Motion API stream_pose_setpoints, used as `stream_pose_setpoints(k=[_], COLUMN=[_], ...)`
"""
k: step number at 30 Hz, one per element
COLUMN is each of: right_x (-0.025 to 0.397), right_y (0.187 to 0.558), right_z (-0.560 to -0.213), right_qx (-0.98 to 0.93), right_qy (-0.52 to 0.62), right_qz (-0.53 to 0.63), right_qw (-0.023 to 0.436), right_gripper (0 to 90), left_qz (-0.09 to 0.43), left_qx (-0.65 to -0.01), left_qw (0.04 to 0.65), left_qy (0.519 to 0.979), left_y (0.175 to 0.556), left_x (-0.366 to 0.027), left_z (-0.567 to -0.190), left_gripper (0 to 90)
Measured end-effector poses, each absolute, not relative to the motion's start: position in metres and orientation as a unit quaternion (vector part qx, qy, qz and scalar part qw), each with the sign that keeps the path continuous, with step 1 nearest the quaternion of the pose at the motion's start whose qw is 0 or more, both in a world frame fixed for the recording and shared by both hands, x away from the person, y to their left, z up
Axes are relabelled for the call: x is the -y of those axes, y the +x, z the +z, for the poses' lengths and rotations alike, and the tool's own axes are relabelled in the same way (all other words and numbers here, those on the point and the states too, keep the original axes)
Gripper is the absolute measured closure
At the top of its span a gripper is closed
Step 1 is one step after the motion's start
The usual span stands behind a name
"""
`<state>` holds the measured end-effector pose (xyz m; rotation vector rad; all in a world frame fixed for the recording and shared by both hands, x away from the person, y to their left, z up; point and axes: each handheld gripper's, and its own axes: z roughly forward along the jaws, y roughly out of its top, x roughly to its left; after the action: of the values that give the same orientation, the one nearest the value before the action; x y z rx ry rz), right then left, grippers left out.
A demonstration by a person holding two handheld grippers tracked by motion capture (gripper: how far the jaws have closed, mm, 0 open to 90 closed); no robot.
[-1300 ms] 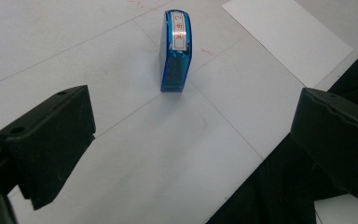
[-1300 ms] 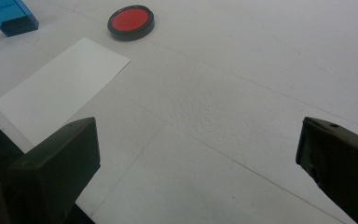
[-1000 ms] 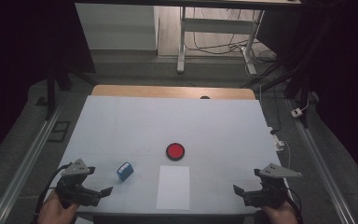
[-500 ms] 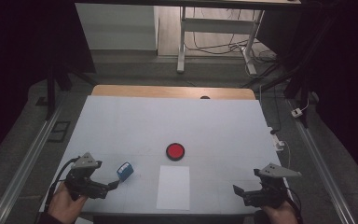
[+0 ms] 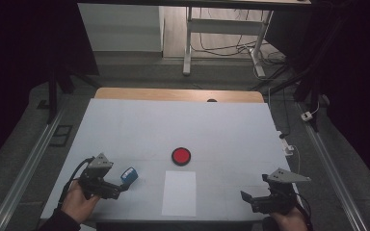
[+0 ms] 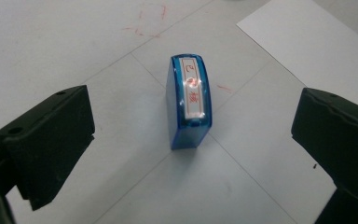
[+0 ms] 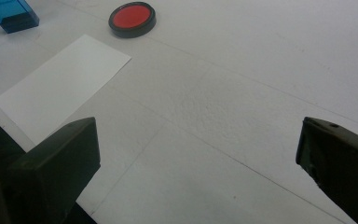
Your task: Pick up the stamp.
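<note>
The left tongs (image 6: 193, 154) stand apart, jaws on either side of the blue stamp (image 6: 190, 100) without touching it. The stamp lies on the desk (image 5: 125, 130), left of the paper (image 5: 179, 192). The right tongs (image 5: 246, 198) stand apart, holding nothing, near the front edge. Farther out sits the red ink pad (image 5: 180, 155). Judged progress: approach complete; grasp, inking and stamping remain.

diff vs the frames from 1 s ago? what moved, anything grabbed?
The left gripper moved forward and inward across the table up to the blue stamp; its jaws now stand open on either side of the stamp, not touching it. Nothing grabbed or released. The stamp, the red ink pad, the white paper sheet and the open right gripper stayed put.
</note>
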<state>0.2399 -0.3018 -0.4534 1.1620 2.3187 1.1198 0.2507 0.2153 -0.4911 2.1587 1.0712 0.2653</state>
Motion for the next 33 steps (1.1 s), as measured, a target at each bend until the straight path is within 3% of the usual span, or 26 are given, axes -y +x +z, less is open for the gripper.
stream_pose_setpoints(k=[24,27,33], right_x=[0.301,0.301,0.301], right_y=[0.24,0.24,0.24], right_z=[-0.454,-0.454,-0.454], right_qx=[-0.813,-0.813,-0.814], right_qy=[0.403,0.403,0.403], right_qz=[0.388,0.388,0.388], right_qw=[0.158,0.158,0.158], right_gripper=[0.0,0.0,0.0], left_qz=[0.094,0.105,0.113], left_qx=[-0.398,-0.401,-0.4], left_qw=[0.315,0.3,0.285], left_qy=[0.856,0.859,0.864], left_y=[0.273,0.274,0.274], left_x=[-0.199,-0.196,-0.197], left_z=[-0.502,-0.503,-0.501], left_gripper=[2.5,7.6,27.7])
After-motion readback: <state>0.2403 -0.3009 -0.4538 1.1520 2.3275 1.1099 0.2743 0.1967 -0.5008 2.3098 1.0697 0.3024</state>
